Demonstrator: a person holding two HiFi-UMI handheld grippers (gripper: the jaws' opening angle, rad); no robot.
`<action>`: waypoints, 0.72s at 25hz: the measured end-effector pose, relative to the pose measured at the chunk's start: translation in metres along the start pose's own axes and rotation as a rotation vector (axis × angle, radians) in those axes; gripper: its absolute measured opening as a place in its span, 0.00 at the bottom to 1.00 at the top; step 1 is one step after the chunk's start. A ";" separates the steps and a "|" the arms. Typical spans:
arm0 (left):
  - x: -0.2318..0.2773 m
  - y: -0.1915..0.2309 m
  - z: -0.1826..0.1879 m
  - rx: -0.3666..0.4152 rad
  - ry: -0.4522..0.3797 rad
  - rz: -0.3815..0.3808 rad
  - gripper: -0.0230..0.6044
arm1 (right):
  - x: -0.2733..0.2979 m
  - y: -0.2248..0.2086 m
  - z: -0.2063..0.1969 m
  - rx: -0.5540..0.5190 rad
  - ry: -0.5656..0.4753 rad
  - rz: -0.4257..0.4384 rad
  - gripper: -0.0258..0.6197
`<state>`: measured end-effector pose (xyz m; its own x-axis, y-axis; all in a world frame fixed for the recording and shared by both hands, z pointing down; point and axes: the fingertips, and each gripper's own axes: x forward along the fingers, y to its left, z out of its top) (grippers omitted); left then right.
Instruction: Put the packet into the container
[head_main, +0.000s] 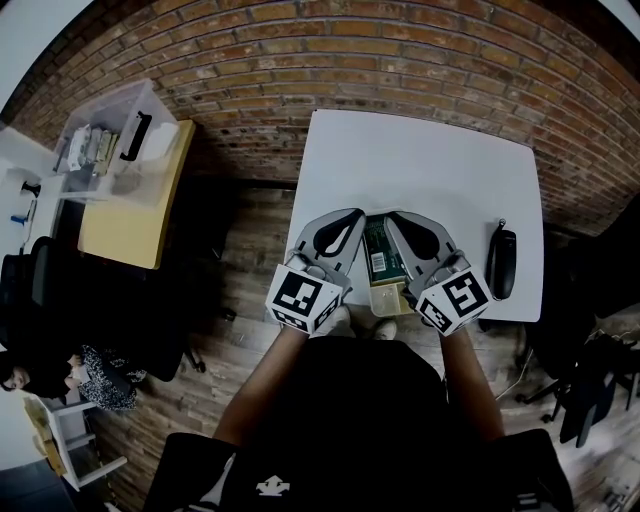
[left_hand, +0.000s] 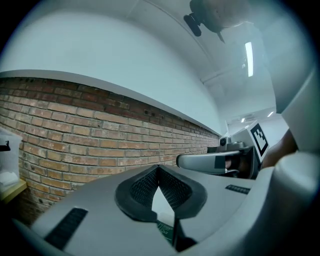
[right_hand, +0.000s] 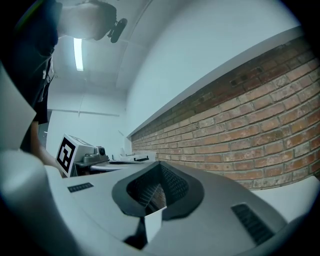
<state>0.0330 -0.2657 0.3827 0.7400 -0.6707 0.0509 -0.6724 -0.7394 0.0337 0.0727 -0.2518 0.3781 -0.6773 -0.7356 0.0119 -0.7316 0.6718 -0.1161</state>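
— Whereabouts of the green packet (head_main: 378, 252)?
— Lies lengthwise on the near part of the white table (head_main: 420, 150), right between the two grippers. Shows a barcode on its upper face. Reaches with its near end to the cream container (head_main: 388, 300) at the table's near edge. Hard to say whether inside it or only over its rim.
— And the left gripper (head_main: 361, 213)?
— Points level toward the far brick wall (left_hand: 75, 130), angled in to the right. Closed, tips pressed together, with only a narrow gap behind them. Nothing pinched at the tips; through the gap, a scrap of green print and white tabletop.
— Right gripper (head_main: 391, 215)?
— Mirrors it, angled in to the left. Closed tight as well, gripping nothing visible. A pale cream edge peeks through the gap behind the pads.
— Touching the packet?
— Cannot tell from above. Tips sit just beside its far corners, one on each side.
— Anything else on the table?
— A black device (head_main: 501, 262), well off to the right, apart from packet and container.
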 end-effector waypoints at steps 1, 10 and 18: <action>0.001 0.000 0.000 0.000 0.001 -0.001 0.05 | 0.000 0.000 0.000 -0.011 0.005 -0.002 0.05; 0.007 -0.005 0.003 0.050 0.005 -0.012 0.05 | 0.007 0.004 -0.001 -0.072 0.033 0.009 0.05; 0.008 -0.004 0.005 0.053 0.003 -0.005 0.05 | 0.008 0.000 -0.002 -0.088 0.042 0.010 0.05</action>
<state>0.0416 -0.2690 0.3776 0.7430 -0.6671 0.0535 -0.6672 -0.7446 -0.0192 0.0671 -0.2571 0.3800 -0.6857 -0.7260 0.0531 -0.7277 0.6852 -0.0290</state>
